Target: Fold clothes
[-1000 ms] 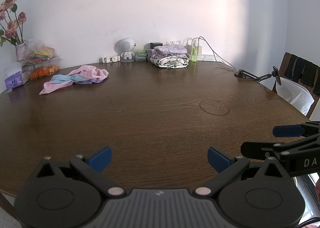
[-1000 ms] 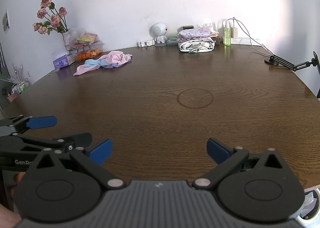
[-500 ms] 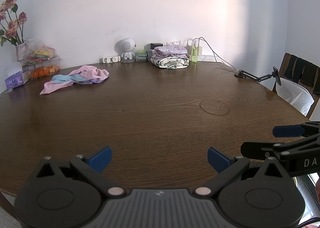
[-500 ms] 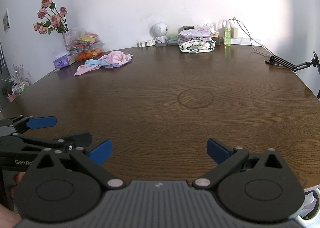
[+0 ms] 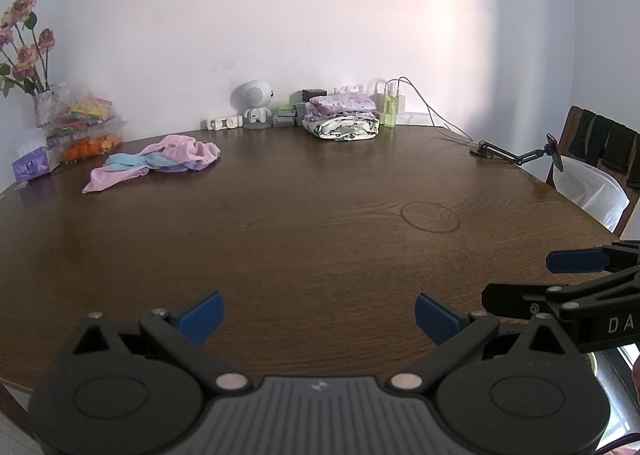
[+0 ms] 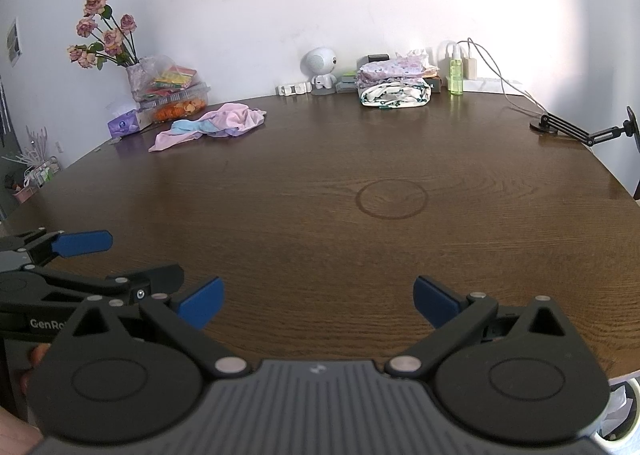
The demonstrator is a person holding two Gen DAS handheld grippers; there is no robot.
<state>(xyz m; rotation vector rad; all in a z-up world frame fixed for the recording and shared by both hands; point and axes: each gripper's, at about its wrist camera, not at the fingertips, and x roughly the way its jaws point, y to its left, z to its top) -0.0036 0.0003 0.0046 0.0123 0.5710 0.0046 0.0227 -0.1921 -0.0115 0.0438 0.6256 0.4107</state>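
Both claws are being held low over the near edge of the tabletop (image 5: 304,223), side by side and pointing toward the far edge. The left claw (image 5: 319,313) is being kept wide, with nothing between its blue fingertips (image 5: 200,313); the right claw (image 6: 318,301) is likewise being kept wide and empty. This looks like a waiting stance, with the spread jaws being kept ready for a first pinch of cloth.

The clothes to be folded are being left as a crumpled pink, blue and lilac heap (image 5: 154,161) toward the far left edge of the tabletop, well apart from both claws. A stack of folded clothes (image 5: 342,117) is being kept at the far edge by the wall, probably so that finished pieces are out of the working space. The broad bare middle of the tabletop is apparently being reserved for spreading a garment flat.

No folding of the heap is being done yet; a long reach toward the far left is being called for next.
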